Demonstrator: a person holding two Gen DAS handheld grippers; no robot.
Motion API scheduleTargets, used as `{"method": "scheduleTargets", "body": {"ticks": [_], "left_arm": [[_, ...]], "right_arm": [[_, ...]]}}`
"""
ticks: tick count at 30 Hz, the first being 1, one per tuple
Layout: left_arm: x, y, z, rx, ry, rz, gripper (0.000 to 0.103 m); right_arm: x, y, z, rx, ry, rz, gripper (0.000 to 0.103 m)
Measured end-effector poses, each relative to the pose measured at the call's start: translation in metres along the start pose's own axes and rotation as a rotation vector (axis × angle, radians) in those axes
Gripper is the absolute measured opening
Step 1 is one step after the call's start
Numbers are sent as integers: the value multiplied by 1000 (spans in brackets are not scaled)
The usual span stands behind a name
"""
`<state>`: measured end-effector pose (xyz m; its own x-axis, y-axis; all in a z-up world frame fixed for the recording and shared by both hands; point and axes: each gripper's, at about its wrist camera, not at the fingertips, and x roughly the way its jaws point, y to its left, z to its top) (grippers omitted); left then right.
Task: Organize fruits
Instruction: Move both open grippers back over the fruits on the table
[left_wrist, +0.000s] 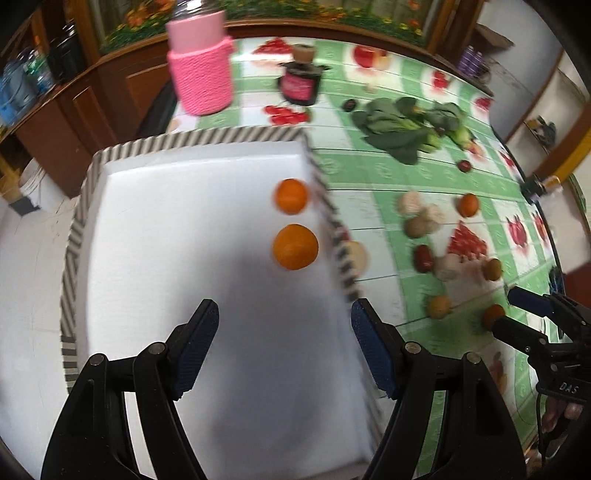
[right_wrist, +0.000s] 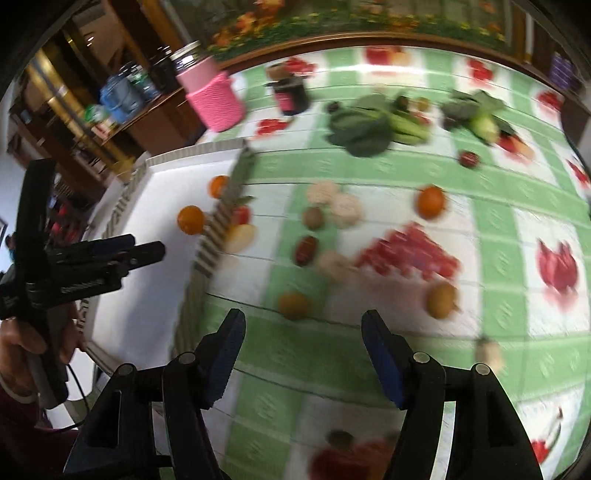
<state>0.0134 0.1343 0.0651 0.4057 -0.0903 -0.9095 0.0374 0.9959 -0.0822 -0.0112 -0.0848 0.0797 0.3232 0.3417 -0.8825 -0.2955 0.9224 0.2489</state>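
Your left gripper (left_wrist: 284, 325) is spread wide and holds nothing. It hangs over the white tray (left_wrist: 184, 258), which has a striped rim. Ahead of its fingers, a little to the right, two oranges lie in the tray. The near orange (left_wrist: 295, 246) is closest to you. The far orange (left_wrist: 291, 195) sits just behind it, close to the tray's right rim. They are near each other but not touching. Just outside that rim, a pale fruit (left_wrist: 356, 254) lies on the table.

Your right gripper (right_wrist: 303, 339) is spread wide too, and it holds nothing. It hangs over the green and white tablecloth (right_wrist: 369, 177), to the right of the tray. Just ahead of its left finger lies a small orange fruit (right_wrist: 293, 304). Ahead of its right finger, a bit farther off, lies a yellow-brown fruit (right_wrist: 441, 299). Beyond those you can see a dark red fruit (right_wrist: 306, 249), a kiwi (right_wrist: 313, 217) and some pale round things (right_wrist: 345, 208) in a loose bunch. Another orange (right_wrist: 430, 201) lies alone, farther out and to the right. The picture is blurry, so the small ones are hard to name.

At the far side of the table lie leafy greens (right_wrist: 364, 129). A small dark red fruit (right_wrist: 469, 158) sits near them. A dark jar (right_wrist: 291, 94) and a pink cup (right_wrist: 216, 98) stand at the far left corner, behind the tray.
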Motion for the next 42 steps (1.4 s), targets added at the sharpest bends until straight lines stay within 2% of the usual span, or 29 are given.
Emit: {"method": "scheduleTargets", "body": {"ticks": [7, 18, 24, 42], "left_arm": [[-3, -39, 2, 84, -12, -47, 74], [12, -91, -8, 208, 22, -91, 74], [18, -104, -8, 230, 30, -101, 74], [21, -117, -10, 279, 33, -69, 74]], "right_arm": [[-14, -37, -25, 66, 2, -56, 68], [-7, -50, -39, 71, 27, -71, 67], [1, -51, -39, 60, 35, -68, 61], [-2, -53, -36, 45, 49, -80, 62]]}}
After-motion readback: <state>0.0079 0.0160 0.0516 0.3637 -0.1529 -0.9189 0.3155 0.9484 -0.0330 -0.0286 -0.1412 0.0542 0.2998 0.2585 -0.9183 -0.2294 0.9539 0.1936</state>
